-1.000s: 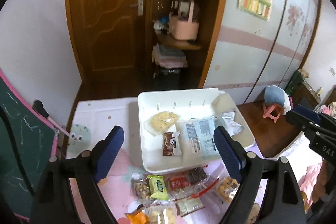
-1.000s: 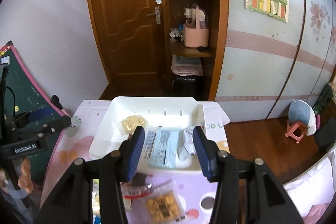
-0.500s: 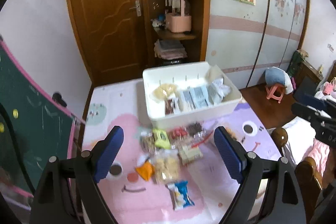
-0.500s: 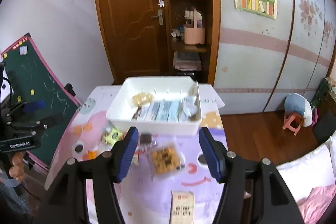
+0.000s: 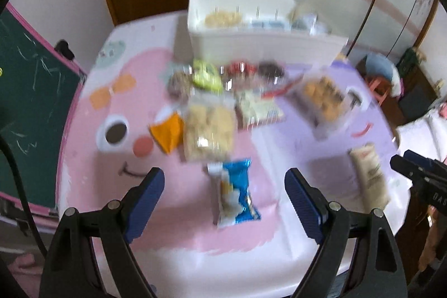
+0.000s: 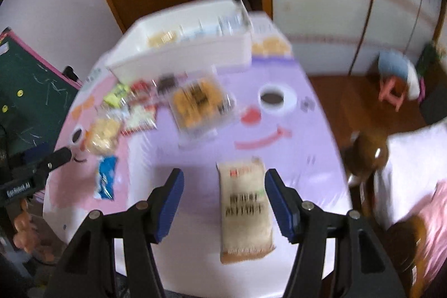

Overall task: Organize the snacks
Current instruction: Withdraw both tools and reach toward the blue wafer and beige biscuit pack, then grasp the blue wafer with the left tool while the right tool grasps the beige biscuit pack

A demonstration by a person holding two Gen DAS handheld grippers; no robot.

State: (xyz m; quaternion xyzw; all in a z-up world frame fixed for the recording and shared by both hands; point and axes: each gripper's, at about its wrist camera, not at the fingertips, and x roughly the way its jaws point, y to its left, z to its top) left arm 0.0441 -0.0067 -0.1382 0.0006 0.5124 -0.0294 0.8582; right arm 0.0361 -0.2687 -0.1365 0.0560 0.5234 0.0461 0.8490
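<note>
Snacks lie loose on the pink and lilac cartoon-face table mat [image 5: 83, 113], in front of the white plastic bin [image 5: 262, 41]. The blue-and-white foil snack packet [image 5: 236, 193] lies between and just ahead of the left claw [image 5: 225, 198], its long axis running away from the claw, leaning slightly left at the far end. That claw tilts steeply down, jaws wide apart, grasping nothing. The beige rectangular snack pack [image 6: 244, 210] lies lengthwise between the right claw's [image 6: 225, 203] blue pads, nearer the right pad; those jaws have just been opening, released, also pitched downward.
</note>
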